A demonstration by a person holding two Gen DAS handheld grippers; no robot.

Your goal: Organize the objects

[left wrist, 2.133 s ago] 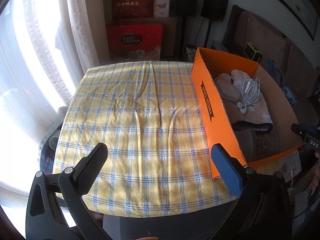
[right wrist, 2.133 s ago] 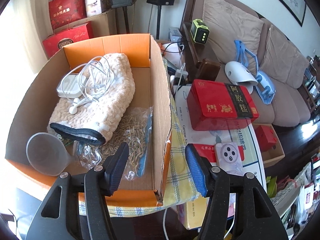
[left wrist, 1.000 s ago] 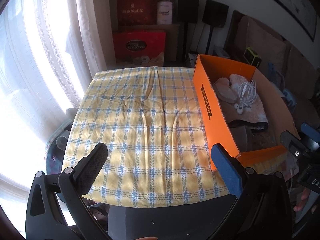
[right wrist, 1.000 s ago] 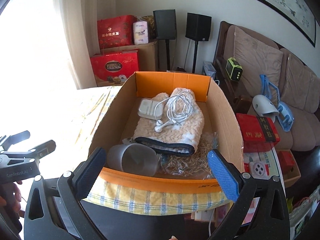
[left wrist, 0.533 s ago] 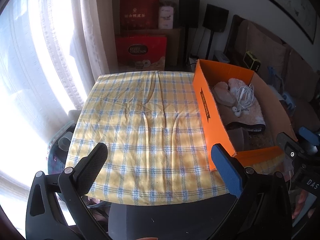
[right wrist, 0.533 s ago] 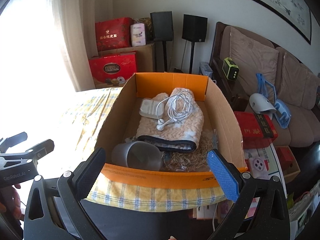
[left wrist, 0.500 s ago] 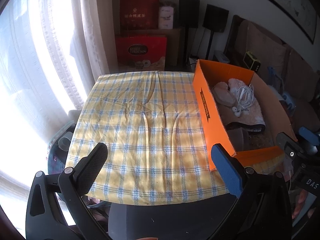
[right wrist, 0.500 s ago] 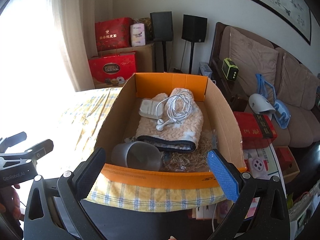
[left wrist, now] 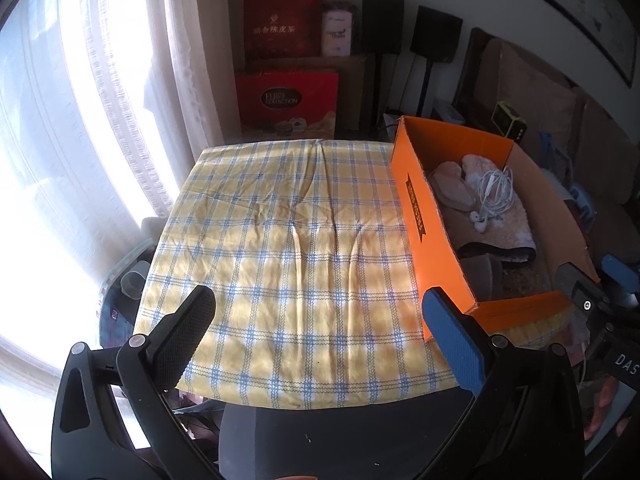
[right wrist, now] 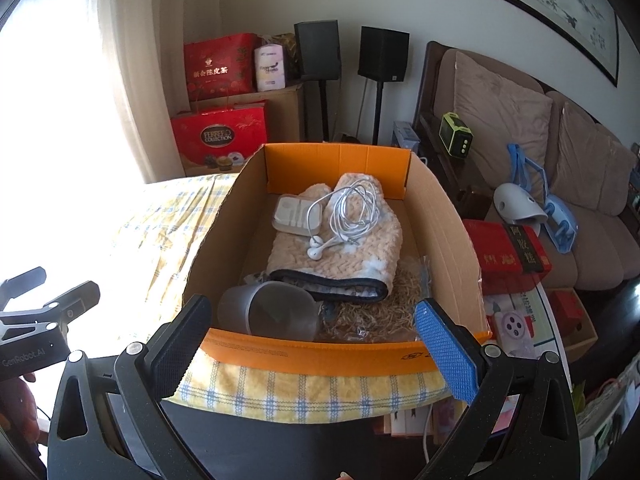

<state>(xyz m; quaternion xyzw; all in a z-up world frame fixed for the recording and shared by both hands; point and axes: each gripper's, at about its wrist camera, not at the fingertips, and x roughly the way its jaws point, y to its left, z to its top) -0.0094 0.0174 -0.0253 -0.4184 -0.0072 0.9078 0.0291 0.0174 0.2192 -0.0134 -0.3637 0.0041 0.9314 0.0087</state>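
An orange cardboard box [right wrist: 336, 354] stands on the right part of a table with a yellow checked cloth [left wrist: 288, 240]. The box also shows in the left wrist view [left wrist: 424, 224]. Inside lie a beige knitted mitten [right wrist: 344, 248], white earphones [right wrist: 352, 216], a white earphone case [right wrist: 296, 216], a grey translucent cup [right wrist: 272, 312] on its side and a bag of dried strands [right wrist: 376, 312]. My right gripper [right wrist: 314, 338] is open and empty, in front of the box's near wall. My left gripper [left wrist: 318, 334] is open and empty over the cloth's near edge.
Red gift boxes [right wrist: 220, 136] and two black speakers [right wrist: 348, 52] stand beyond the table. A sofa [right wrist: 540, 144] is to the right, with a red tin [right wrist: 508, 248] and other clutter beside the table. A bright curtained window [left wrist: 80, 120] is on the left.
Both grippers have drawn back and up from the table, so the box and cloth look smaller. The right gripper opened wide from a narrower gap and now faces the box's short side.
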